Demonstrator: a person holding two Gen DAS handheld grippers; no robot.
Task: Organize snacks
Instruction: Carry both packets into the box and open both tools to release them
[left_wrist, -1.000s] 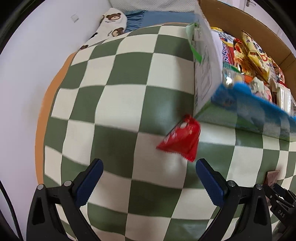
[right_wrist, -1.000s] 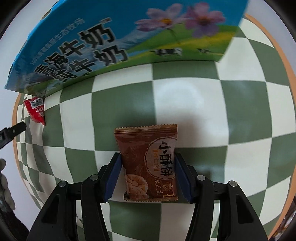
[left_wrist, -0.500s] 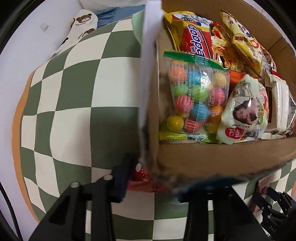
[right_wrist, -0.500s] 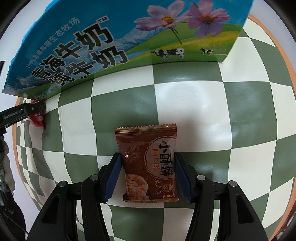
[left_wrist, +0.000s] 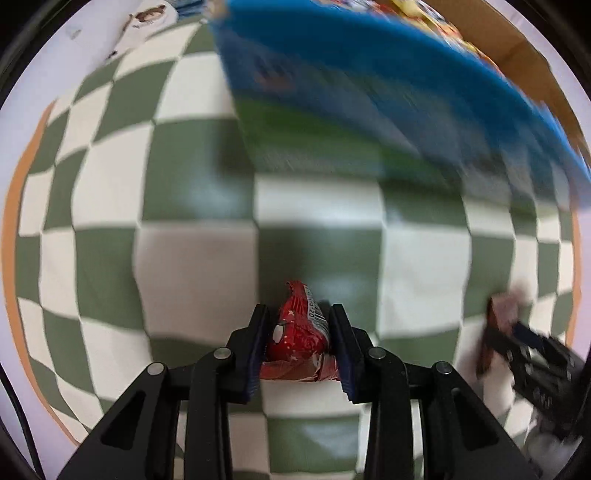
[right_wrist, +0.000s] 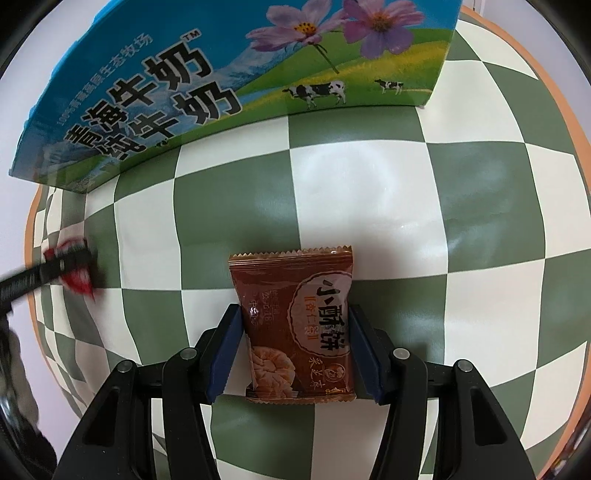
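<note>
Your left tongs (left_wrist: 298, 345) pinch the red sweet (left_wrist: 300, 332); your right tongs (right_wrist: 295, 341) clamp the brown packet (right_wrist: 295, 325). Lift carelessly and either could catch the box (right_wrist: 229, 85) wall and slip free.

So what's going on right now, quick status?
Left gripper shut on red packet. Right gripper shut on brown biscuit packet. Milk carton box ahead, path clear.

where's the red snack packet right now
The red snack packet is pinched between the fingers of the left gripper, low in the left wrist view, over the checkered cloth just in front of the blue box.
</note>
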